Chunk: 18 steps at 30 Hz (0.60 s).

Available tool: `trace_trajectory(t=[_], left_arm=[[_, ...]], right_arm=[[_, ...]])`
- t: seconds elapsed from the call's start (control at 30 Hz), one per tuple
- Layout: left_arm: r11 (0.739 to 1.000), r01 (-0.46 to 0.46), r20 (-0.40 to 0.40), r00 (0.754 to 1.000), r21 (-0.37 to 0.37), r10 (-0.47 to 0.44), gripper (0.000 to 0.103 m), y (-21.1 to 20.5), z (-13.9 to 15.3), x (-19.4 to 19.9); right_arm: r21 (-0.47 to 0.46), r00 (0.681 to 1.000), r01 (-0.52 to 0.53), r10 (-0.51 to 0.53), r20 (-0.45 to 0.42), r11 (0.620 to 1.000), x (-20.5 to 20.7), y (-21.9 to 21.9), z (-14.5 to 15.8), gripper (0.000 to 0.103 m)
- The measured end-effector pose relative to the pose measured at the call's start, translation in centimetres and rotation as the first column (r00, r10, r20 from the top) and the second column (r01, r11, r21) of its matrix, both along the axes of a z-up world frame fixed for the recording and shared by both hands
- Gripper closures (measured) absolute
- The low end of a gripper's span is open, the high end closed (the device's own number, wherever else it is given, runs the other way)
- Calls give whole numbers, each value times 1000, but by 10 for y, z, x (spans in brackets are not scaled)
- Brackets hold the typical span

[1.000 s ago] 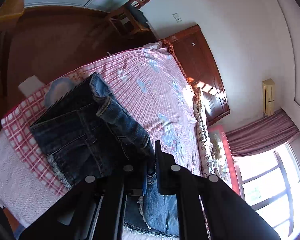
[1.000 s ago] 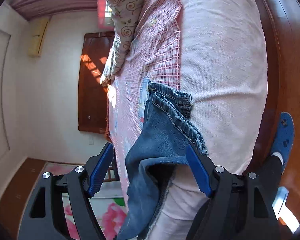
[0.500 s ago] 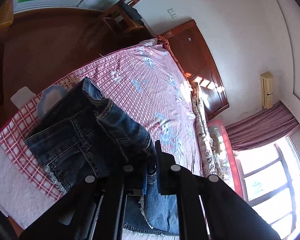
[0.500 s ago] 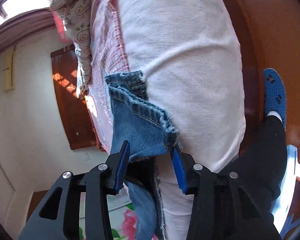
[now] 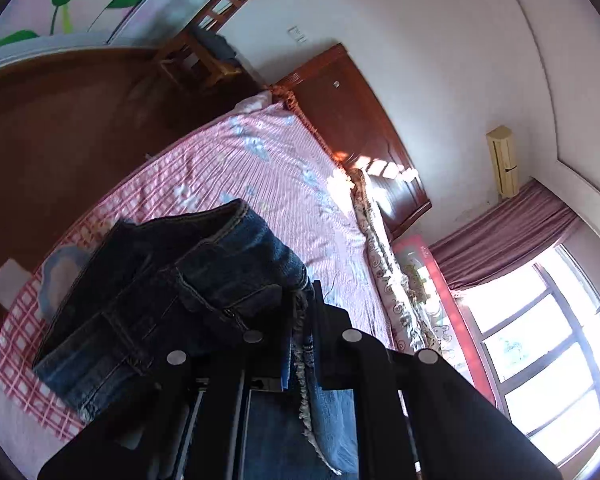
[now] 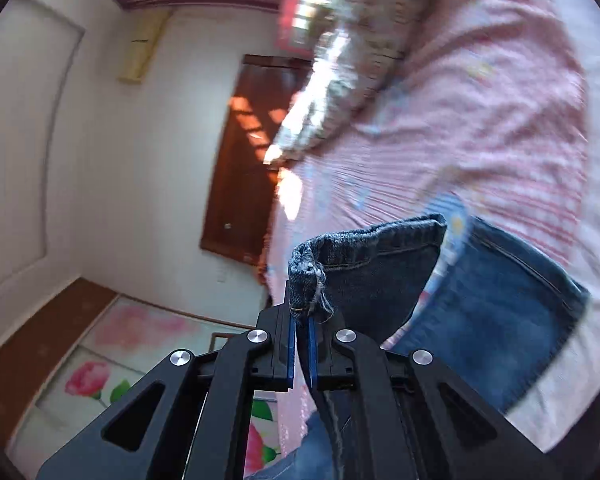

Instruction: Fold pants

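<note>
Dark blue denim pants [image 5: 160, 300] with frayed hems lie bunched on the near end of a bed with a pink checked cover [image 5: 260, 176]. My left gripper [image 5: 300, 312] is shut on a fold of the denim and holds it lifted over the rest of the pants. My right gripper [image 6: 301, 320] is shut on a frayed corner of the pants [image 6: 379, 272] and holds it up above the bed; more denim [image 6: 499, 320] hangs and lies to its right.
A dark wooden headboard [image 5: 359, 132] stands at the far end of the bed, with a patterned quilt [image 5: 395, 280] rolled along the window side. A wooden chair [image 5: 204, 60] stands on the wooden floor [image 5: 60, 128]. A window [image 5: 539, 340] is at right.
My right gripper closed on the pants' frayed corner and lifted it, swinging toward the bed's far end. My left gripper raised its denim fold, bunching the pants closer.
</note>
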<state>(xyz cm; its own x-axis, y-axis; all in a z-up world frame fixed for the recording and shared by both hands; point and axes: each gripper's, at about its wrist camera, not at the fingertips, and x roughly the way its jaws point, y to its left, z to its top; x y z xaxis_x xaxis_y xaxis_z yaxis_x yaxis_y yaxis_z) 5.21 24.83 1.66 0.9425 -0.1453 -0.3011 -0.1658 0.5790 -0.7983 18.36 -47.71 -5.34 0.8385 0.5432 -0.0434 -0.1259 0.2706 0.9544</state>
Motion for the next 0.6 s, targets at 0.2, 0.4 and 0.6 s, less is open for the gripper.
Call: trace_trajectory(t=[0.2, 0.4, 0.6], left_arm=[[998, -29, -37, 999, 50, 31, 97, 9, -28, -23], [998, 0, -193, 981, 68, 13, 96, 9, -75, -41], [998, -4, -184, 983, 69, 17, 95, 11, -74, -39]], right_arm=[[-77, 993, 28, -36, -114, 997, -8, -14, -40, 99], [-73, 911, 79, -102, -400, 994, -43, -31, -172, 100], [-77, 920, 66, -90, -381, 995, -39, -26, -163, 100]])
